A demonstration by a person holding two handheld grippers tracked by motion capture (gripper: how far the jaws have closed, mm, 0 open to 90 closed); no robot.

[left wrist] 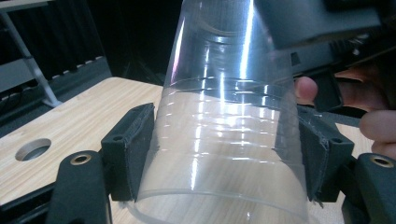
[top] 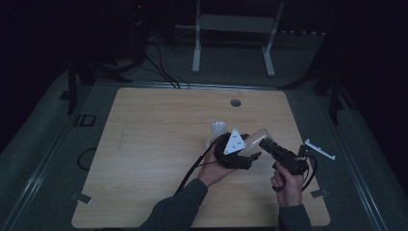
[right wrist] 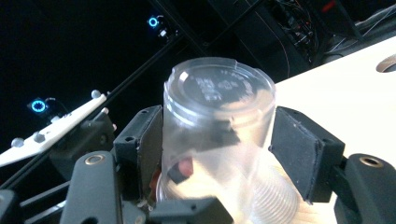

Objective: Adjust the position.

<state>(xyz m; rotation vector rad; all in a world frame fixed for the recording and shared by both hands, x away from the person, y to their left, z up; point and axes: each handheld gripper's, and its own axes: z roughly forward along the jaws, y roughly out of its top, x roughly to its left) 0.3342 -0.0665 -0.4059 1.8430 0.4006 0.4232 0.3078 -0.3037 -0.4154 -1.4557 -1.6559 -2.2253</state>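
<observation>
A clear plastic cup (top: 258,136) is held off the wooden table (top: 159,134) between both grippers, lying roughly level. My left gripper (top: 252,157), with a grey three-cornered plate on top, is shut on the cup's wide rim end (left wrist: 224,140), and its pads (left wrist: 133,149) press both sides. My right gripper (top: 267,144) is shut on the cup near its closed base (right wrist: 217,93), with a pad (right wrist: 294,154) against each wall. Inside the cup, ribbed plastic (right wrist: 275,196) shows; I cannot tell if it is a second cup. Another clear cup (top: 218,129) stands on the table just beyond my left gripper.
A round cable hole (top: 235,102) sits near the table's far edge. A white bracket (top: 320,149) lies at the right edge. A white metal stand (top: 234,29) and cables (top: 161,72) are on the floor behind the table. The room is dark.
</observation>
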